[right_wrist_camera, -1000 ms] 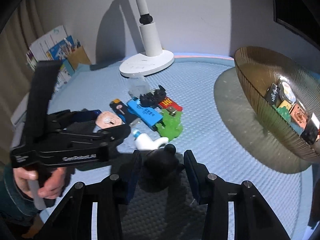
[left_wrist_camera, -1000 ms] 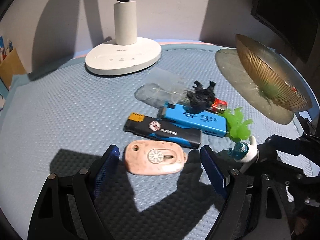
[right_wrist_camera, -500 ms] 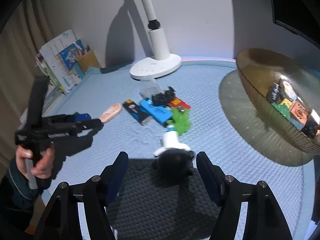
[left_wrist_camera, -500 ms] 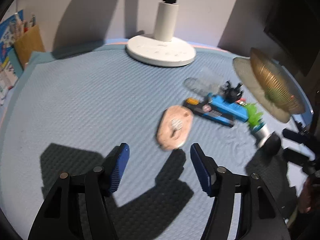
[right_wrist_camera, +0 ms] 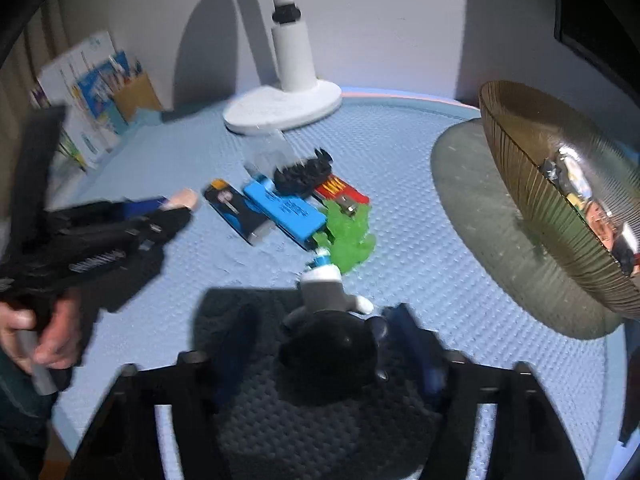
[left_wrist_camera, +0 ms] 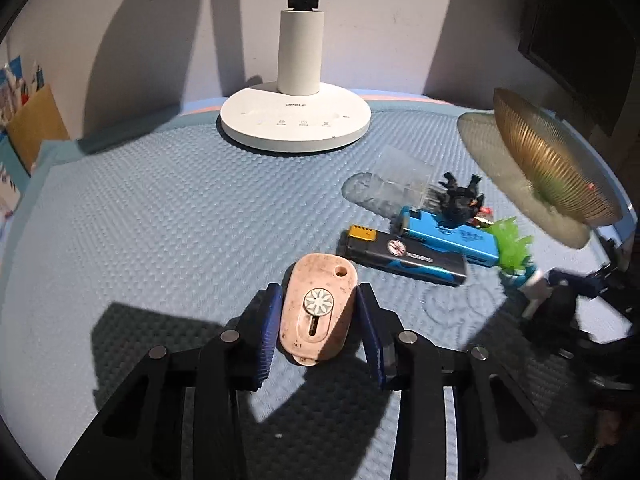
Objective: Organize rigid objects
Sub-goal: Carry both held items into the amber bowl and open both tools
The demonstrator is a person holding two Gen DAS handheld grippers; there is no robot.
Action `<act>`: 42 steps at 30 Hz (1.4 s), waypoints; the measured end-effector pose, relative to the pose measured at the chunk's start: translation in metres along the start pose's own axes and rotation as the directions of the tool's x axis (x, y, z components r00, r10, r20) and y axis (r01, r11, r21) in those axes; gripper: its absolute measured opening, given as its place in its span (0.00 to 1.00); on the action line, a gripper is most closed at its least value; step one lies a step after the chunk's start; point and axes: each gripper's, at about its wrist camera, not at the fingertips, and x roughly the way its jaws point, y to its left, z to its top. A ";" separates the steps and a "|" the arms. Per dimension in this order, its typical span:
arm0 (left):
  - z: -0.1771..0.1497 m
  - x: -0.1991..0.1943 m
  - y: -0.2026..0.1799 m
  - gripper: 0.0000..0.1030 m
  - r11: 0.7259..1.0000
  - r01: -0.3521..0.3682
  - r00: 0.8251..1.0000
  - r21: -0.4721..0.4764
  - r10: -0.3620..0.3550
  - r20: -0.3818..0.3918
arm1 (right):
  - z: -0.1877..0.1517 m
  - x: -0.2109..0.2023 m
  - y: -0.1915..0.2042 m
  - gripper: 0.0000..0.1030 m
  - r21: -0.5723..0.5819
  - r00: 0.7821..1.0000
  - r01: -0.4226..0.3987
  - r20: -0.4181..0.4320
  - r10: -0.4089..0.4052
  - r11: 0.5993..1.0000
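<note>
My left gripper is shut on a pink oval utility knife with a flower dial, low over the blue mat. My right gripper is shut on a black-and-white figure with a round black head; this view is blurred. A black-and-yellow lighter, a blue lighter, a black spiky toy, a green toy, a red USB stick and a clear cup lie in a cluster ahead. A ribbed amber bowl holding several items stands at the right.
A white lamp base stands at the back centre of the mat. Booklets and a brown holder stand off the mat's left edge. A dark screen hangs at the upper right.
My left gripper moved forward and closed on the pink knife, which now points away from me. My right gripper closed on the black-and-white figure and moved toward the cluster.
</note>
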 end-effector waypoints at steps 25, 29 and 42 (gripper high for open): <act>0.034 -0.081 -0.103 0.33 0.965 0.179 0.963 0.192 -0.212 0.166 | -0.032 -0.130 -0.063 0.38 0.259 0.965 -0.011 0.256 -0.058 0.966; 0.086 -0.092 -0.144 0.33 0.945 0.202 0.935 0.257 -0.264 0.236 | -0.004 -0.167 -0.093 0.38 0.321 0.924 0.084 0.329 -0.194 0.943; 0.131 0.004 -0.231 0.33 0.912 0.302 0.939 0.276 -0.335 0.082 | 0.025 -0.113 -0.180 0.38 0.531 0.925 0.235 0.136 -0.355 0.814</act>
